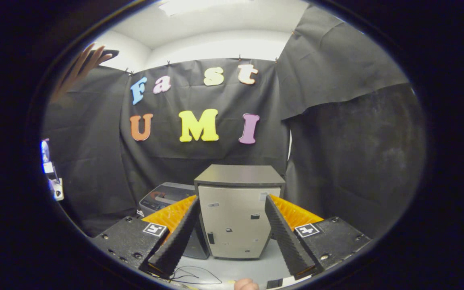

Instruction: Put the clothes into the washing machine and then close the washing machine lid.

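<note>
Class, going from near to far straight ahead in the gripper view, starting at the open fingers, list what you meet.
gripper, fingers open and holding nothing → thin black cable on the pale floor → beige cabinet just beyond the fingers → black cloth wall behind it.

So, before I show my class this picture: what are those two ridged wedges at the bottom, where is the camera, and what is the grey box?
The camera rides on a hand-held gripper and looks forward along its two fingers, the ridged wedges. They stand open and hold nothing. Beyond them, seen between them, a boxy grey cabinet stands on a pale floor. Beside it sits a lower grey appliance, perhaps the washing machine. Thin cables lie on the floor. A hand reaches up by the black cloth wall.
</note>
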A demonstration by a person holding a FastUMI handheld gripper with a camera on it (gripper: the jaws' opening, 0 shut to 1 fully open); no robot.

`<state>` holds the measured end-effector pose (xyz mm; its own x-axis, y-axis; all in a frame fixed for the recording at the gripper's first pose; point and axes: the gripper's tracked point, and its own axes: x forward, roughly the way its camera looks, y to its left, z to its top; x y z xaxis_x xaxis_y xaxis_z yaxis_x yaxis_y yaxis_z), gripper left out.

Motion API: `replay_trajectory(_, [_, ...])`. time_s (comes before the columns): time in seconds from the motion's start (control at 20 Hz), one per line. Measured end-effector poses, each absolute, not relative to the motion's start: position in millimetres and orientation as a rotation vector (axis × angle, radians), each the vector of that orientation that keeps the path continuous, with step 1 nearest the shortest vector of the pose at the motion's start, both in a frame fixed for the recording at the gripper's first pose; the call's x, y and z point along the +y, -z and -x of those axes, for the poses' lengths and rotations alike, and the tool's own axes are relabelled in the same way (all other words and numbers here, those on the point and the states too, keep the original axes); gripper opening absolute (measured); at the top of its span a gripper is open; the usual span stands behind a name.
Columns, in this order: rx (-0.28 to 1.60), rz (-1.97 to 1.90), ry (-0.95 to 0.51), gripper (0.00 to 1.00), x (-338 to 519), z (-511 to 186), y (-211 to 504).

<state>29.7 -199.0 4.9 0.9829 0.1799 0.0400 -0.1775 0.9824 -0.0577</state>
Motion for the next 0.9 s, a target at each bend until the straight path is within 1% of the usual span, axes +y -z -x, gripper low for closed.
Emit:
replay_trajectory(0.25, [-0.043,0.049,-0.206,1.00,-200,-24,-2])
replay_trajectory(0.9, [-0.043,0.038,-0.227,1.00,-194,-44,-13])
